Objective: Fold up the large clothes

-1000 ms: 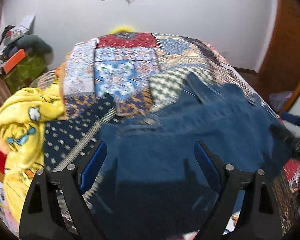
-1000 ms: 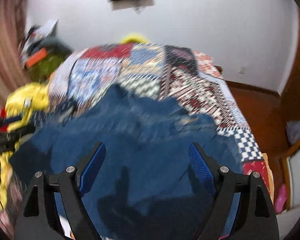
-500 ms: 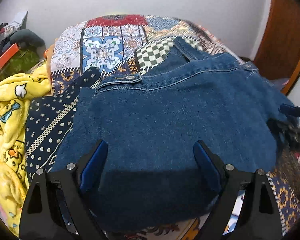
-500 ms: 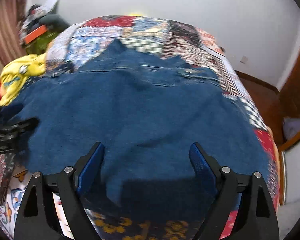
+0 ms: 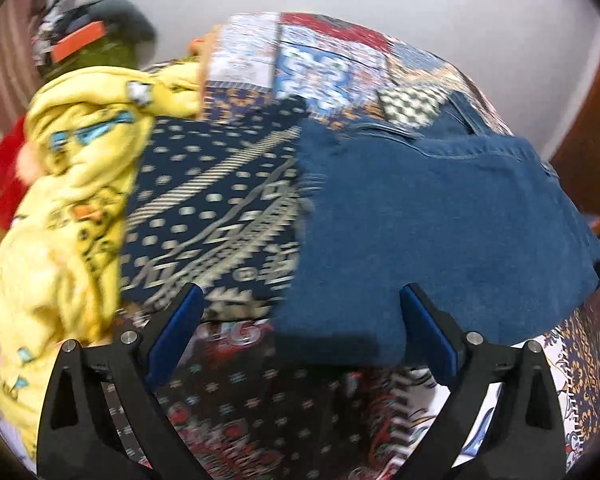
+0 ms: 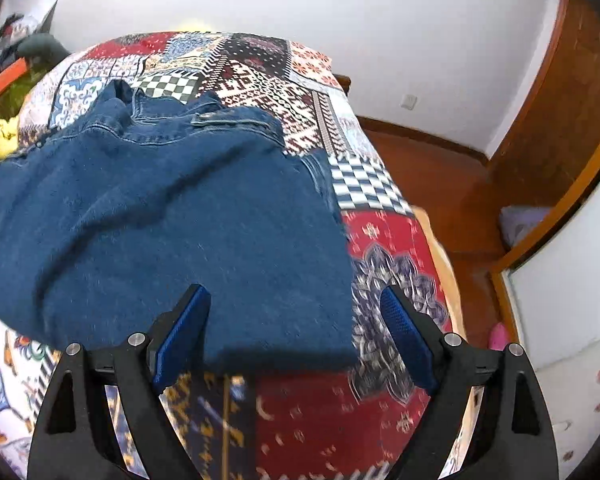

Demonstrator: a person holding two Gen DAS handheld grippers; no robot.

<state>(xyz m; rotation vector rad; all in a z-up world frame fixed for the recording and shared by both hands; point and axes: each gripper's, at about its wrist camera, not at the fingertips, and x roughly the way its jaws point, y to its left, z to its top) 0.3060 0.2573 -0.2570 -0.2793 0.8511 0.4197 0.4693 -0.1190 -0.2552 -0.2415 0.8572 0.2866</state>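
Showing only leftward, yellow blanket [image 5: 72, 184], seemingly beside jeans [image 5: 440, 232]

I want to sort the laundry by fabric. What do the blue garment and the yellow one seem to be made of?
The blue garment looks like denim: matte, heavy weave with pale stitched seams and a waistband, probably jeans. The yellow garment looks like soft fleece or plush, thick and fuzzy with cartoon prints; blur leaves this uncertain.

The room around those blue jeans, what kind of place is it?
Most likely a home bedroom. The folded blue denim jeans lie on a bed under a colourful patchwork bedspread, a crumpled yellow cartoon-print blanket sits beside them, and a wooden floor meets plain white walls.
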